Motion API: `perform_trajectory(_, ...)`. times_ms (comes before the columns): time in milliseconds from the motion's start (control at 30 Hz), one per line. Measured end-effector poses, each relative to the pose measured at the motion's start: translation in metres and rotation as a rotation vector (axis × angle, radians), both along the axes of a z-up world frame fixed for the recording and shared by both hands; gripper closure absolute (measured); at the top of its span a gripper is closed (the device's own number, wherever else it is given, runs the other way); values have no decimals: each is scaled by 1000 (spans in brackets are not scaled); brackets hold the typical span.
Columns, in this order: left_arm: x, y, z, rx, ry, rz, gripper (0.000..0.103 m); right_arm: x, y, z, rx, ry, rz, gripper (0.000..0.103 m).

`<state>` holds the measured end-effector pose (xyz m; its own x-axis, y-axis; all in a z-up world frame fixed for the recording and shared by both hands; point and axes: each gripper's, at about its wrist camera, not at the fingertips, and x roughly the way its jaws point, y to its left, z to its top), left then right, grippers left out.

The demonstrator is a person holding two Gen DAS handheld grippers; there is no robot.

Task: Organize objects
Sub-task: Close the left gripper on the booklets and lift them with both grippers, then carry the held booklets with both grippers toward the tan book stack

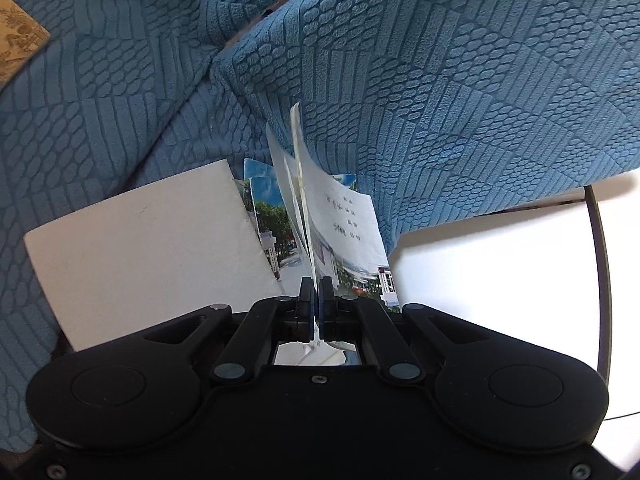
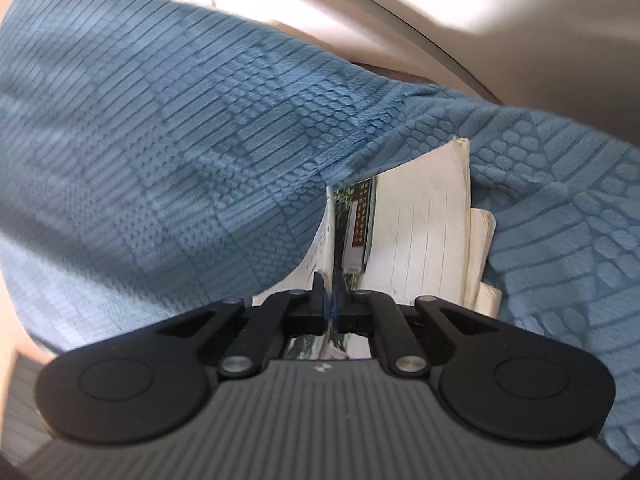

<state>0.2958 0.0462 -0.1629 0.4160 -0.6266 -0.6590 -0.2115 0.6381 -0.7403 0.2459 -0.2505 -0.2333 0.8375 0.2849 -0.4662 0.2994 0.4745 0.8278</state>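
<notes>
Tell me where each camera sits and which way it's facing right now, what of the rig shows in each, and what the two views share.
Left wrist: on the left gripper, looking forward and down along its fingers at glossy photo cards pinched edge-on, a white card and the blue textured blanket.
Right wrist: on the right gripper, looking forward and down at a photo card clamped before lined cream pages.
Shared: the blue blanket and printed photo cards; no hand shows.

Blue quilted sofa cover; bright white floor.
</notes>
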Motion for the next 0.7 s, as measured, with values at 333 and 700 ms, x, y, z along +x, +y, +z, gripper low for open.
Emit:
perform_trajectory(333,-41,28,22,36,-30,1,102,-44,29,32,-110,-23,61,98)
perform_trajectory(700,-89,56,64,39,-70,-32,101,-87,57,67,-148,6,116,98)
